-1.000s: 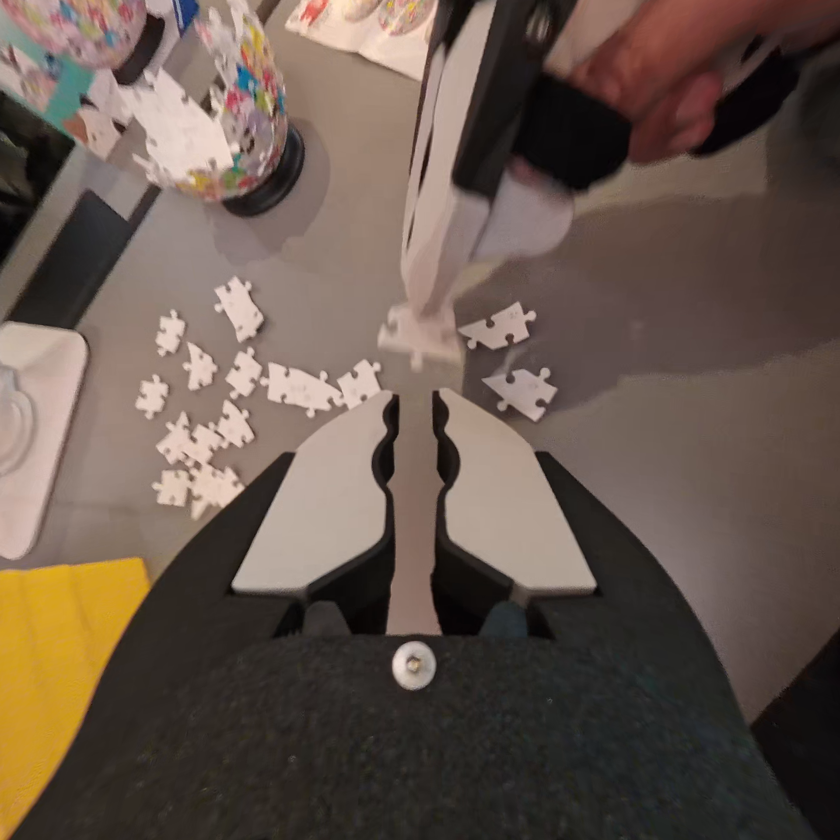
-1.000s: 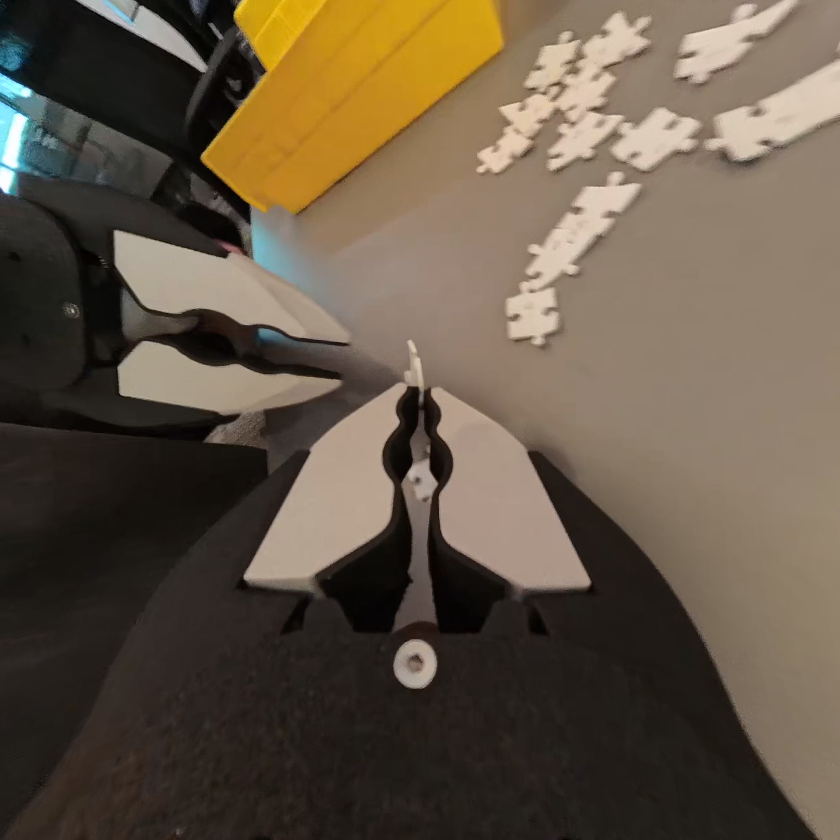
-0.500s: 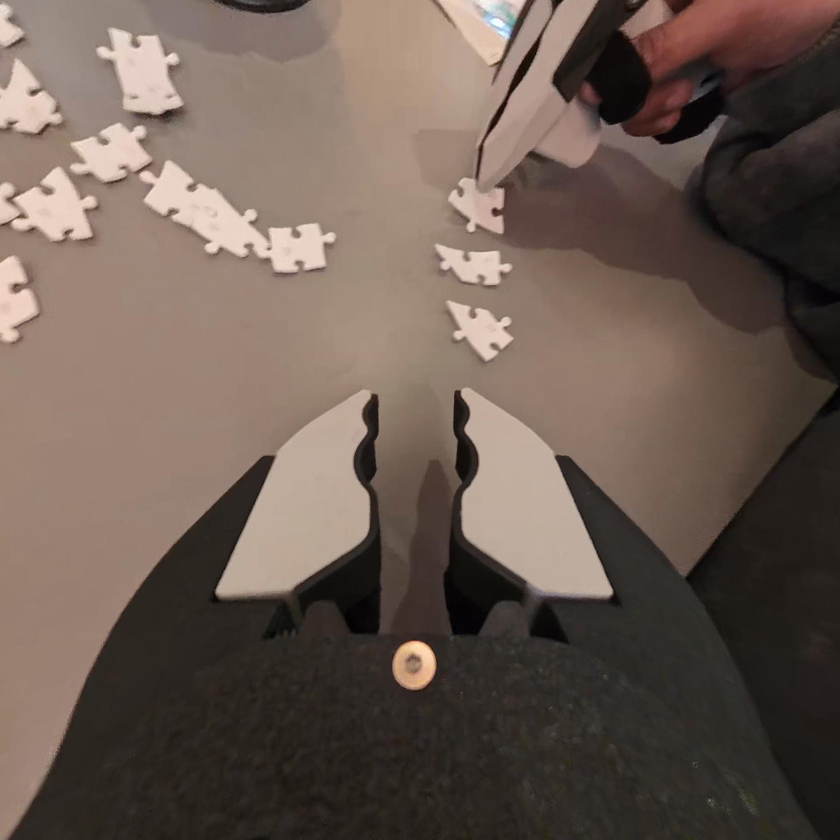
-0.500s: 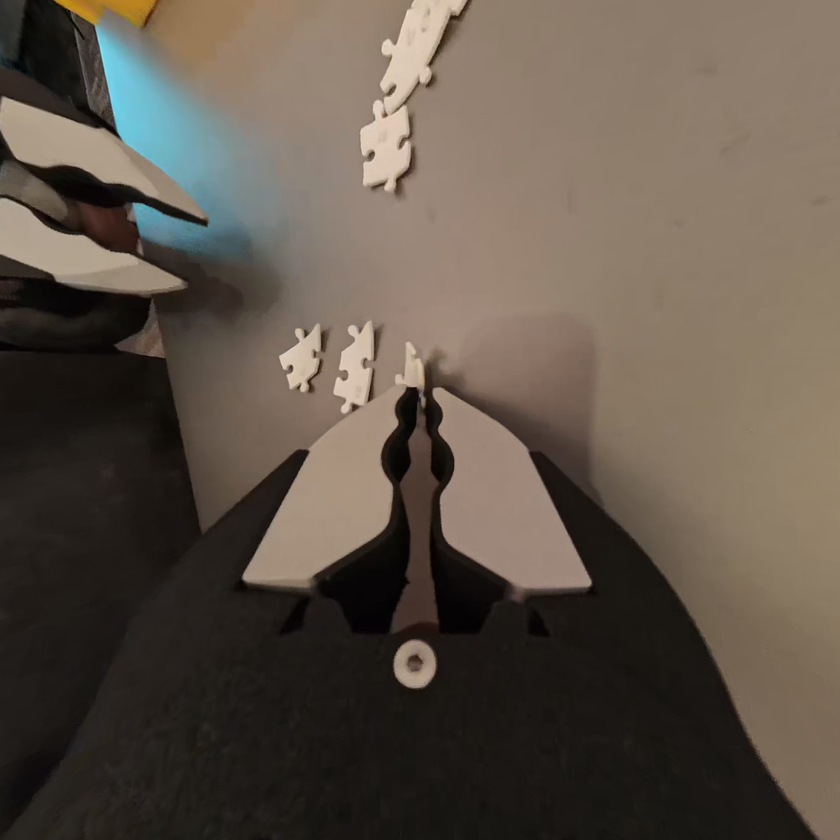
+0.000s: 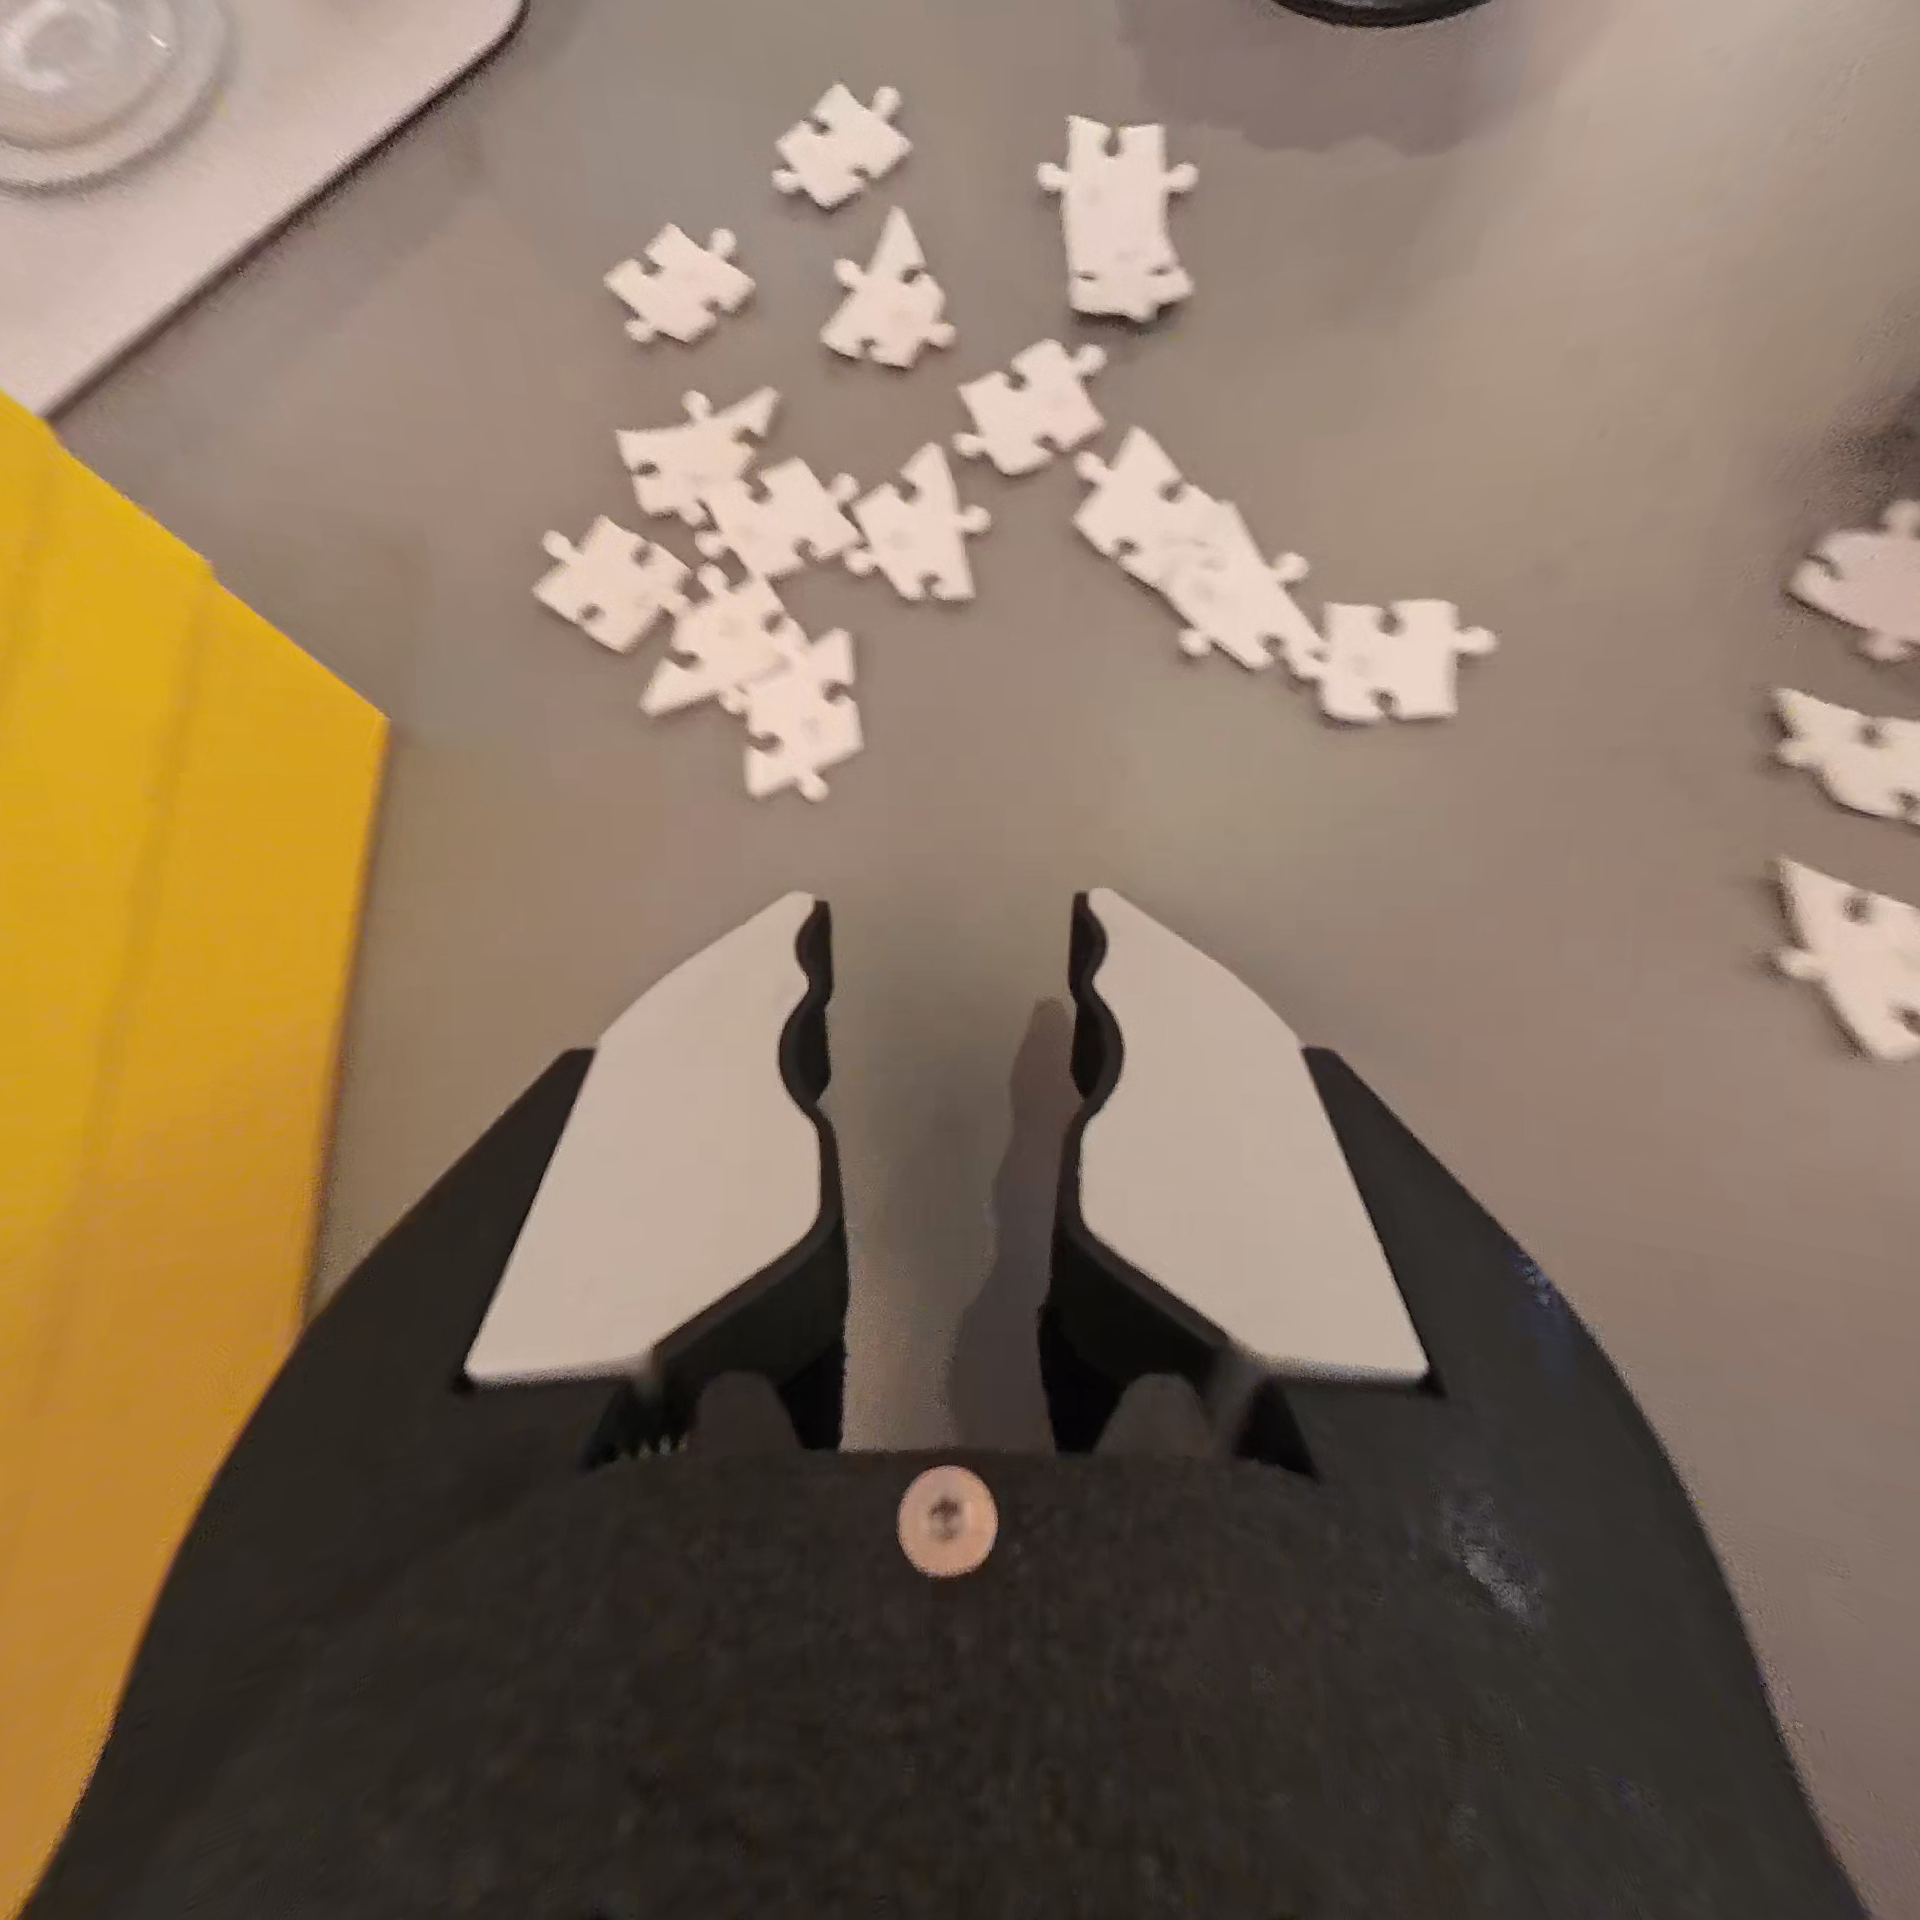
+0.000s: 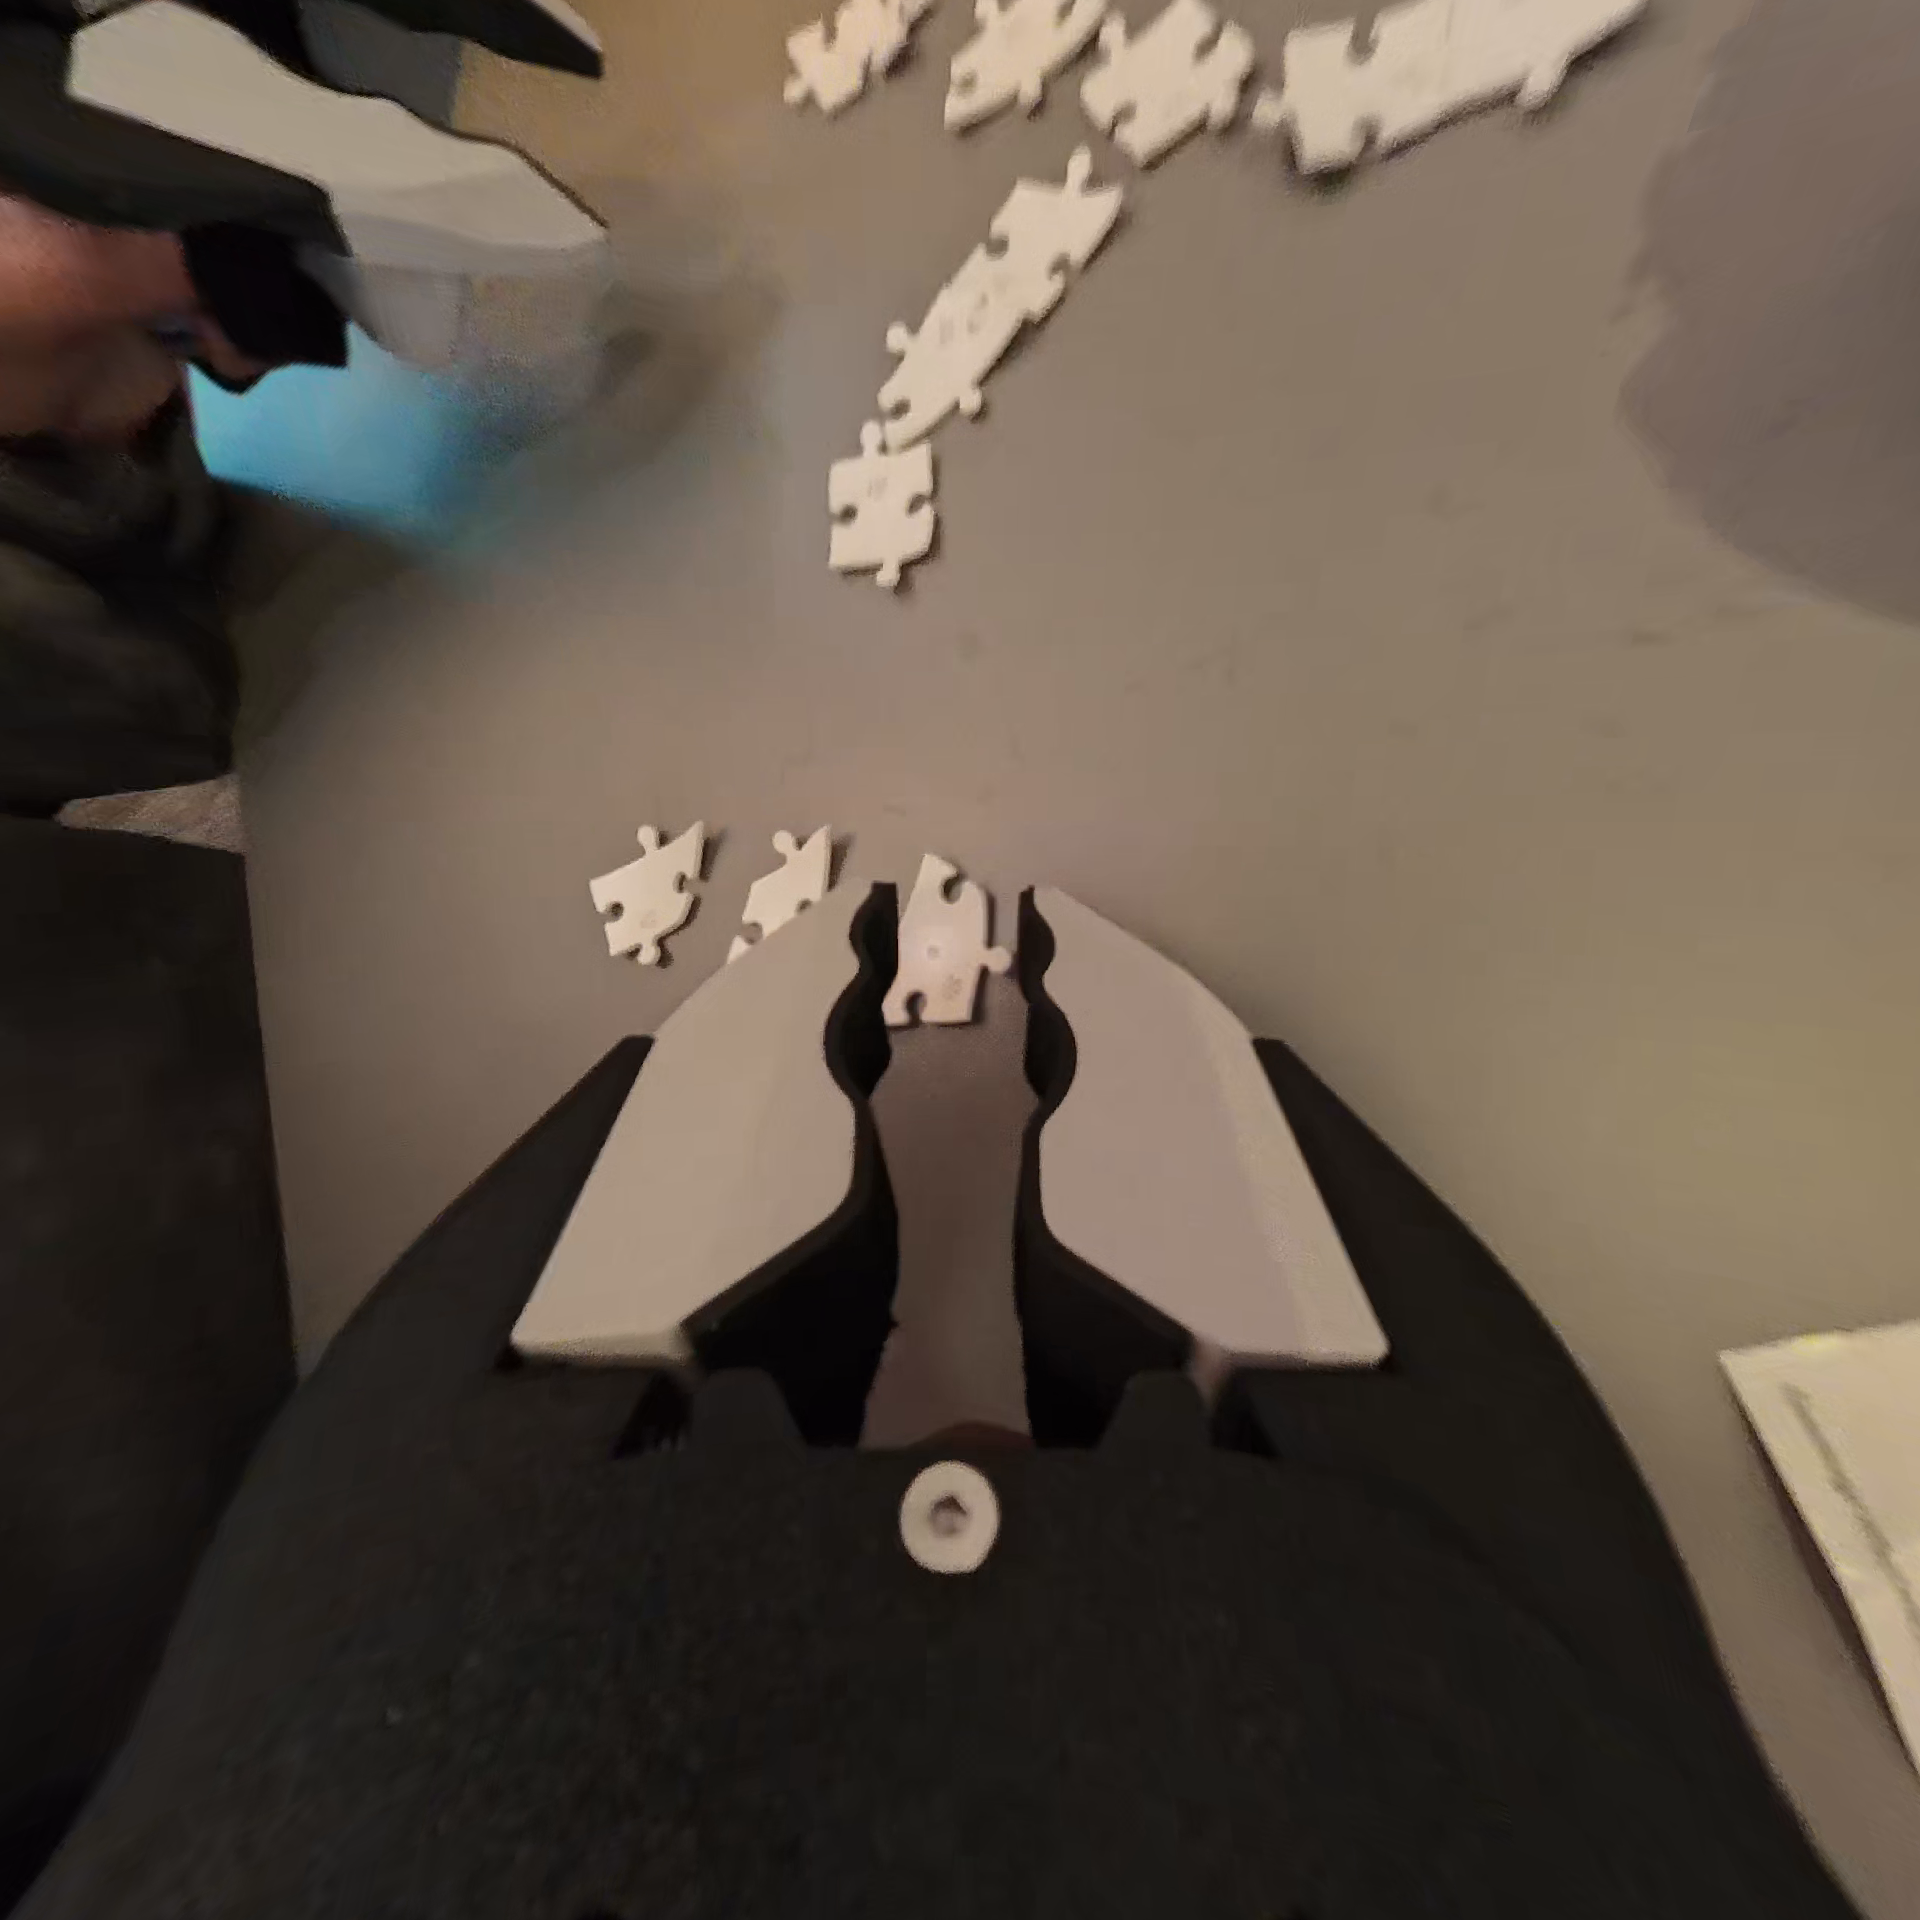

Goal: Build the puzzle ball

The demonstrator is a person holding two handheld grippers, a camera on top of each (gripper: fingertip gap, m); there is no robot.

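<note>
Left tool (image 5: 951, 904) gapes wide over bare grey tabletop (image 5: 1351, 852); roughly fourteen white puzzle pieces (image 5: 904, 520) lie scattered toward 12 o'clock, three more (image 5: 1860, 748) at 3 o'clock. Right tool (image 6: 951, 894), jaws parted, straddles one piece (image 6: 943, 951) lying flat; two pieces (image 6: 649, 894) sit at 10 o'clock.

You see white puzzle pieces (image 5: 904, 525) on a grey table (image 5: 1351, 852), a yellow box (image 5: 156, 831), and black-and-grey tools (image 5: 951, 914).
</note>
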